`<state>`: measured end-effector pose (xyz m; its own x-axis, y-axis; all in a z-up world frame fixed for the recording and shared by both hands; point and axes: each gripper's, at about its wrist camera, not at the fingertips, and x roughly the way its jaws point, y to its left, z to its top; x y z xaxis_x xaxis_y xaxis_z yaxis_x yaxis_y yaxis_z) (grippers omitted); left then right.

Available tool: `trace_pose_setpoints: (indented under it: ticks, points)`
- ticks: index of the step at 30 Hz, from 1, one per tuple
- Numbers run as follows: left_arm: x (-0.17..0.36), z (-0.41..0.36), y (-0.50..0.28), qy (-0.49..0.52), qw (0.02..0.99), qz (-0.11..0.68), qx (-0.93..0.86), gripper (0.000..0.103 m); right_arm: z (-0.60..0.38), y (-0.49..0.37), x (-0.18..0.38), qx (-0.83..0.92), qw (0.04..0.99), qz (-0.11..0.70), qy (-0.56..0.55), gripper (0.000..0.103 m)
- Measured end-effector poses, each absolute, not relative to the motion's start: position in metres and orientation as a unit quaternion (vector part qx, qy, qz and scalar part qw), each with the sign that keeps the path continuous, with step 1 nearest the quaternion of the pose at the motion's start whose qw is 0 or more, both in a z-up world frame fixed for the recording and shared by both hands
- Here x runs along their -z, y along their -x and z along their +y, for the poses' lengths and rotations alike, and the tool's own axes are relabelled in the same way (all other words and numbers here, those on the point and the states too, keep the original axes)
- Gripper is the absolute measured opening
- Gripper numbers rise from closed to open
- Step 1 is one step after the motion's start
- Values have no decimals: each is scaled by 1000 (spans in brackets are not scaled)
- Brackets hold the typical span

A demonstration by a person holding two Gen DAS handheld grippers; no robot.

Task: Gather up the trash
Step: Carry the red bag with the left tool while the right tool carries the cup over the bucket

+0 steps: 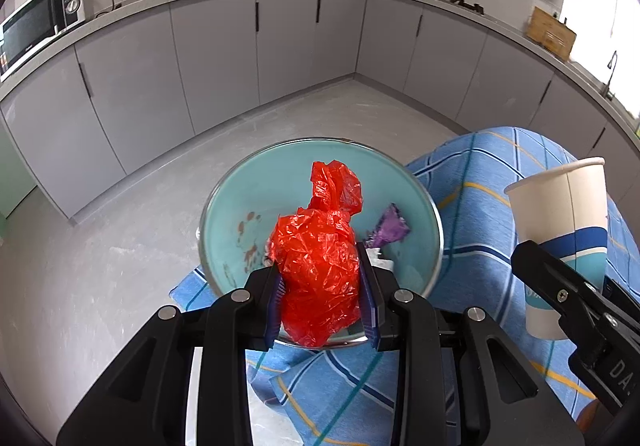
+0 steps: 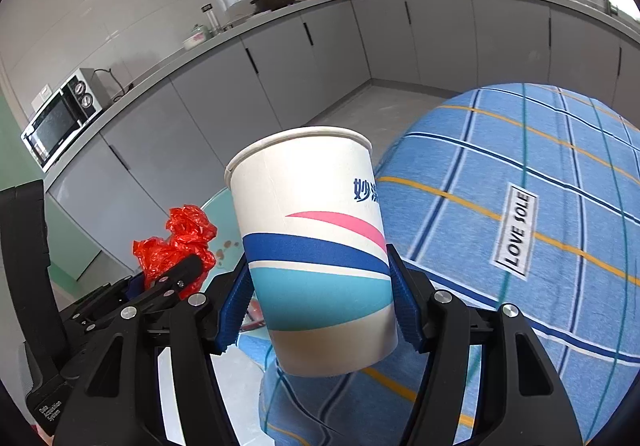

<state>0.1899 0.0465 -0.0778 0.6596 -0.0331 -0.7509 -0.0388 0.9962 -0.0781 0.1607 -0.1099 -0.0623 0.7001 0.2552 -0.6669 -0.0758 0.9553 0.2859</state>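
Observation:
My left gripper (image 1: 324, 298) is shut on a crumpled red plastic bag (image 1: 320, 270) and holds it over a round teal bin (image 1: 256, 186) with a metal rim. A purple wrapper (image 1: 390, 226) and white scraps lie in the bin. My right gripper (image 2: 320, 306) is shut on a white paper cup (image 2: 312, 238) with blue, teal and pink bands, held upright. The cup also shows in the left wrist view (image 1: 564, 230) at the right. The red bag shows in the right wrist view (image 2: 180, 242) at the left, with the bin (image 2: 218, 214) behind it.
A blue plaid cloth (image 2: 520, 206) covers the table at the right and hangs below the bin (image 1: 340, 386). Grey cabinets (image 1: 216, 54) run along the walls, with a microwave (image 1: 36, 26), pots and bottles on the counter. The floor (image 1: 100, 286) is grey.

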Motion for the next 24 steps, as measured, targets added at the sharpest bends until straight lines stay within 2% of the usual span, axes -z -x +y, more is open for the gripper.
trace_pose_setpoints:
  ticks: [24]
  points:
    - [93, 82, -217, 62, 903, 425, -26, 32, -75, -197, 80, -111, 903, 401, -111, 62]
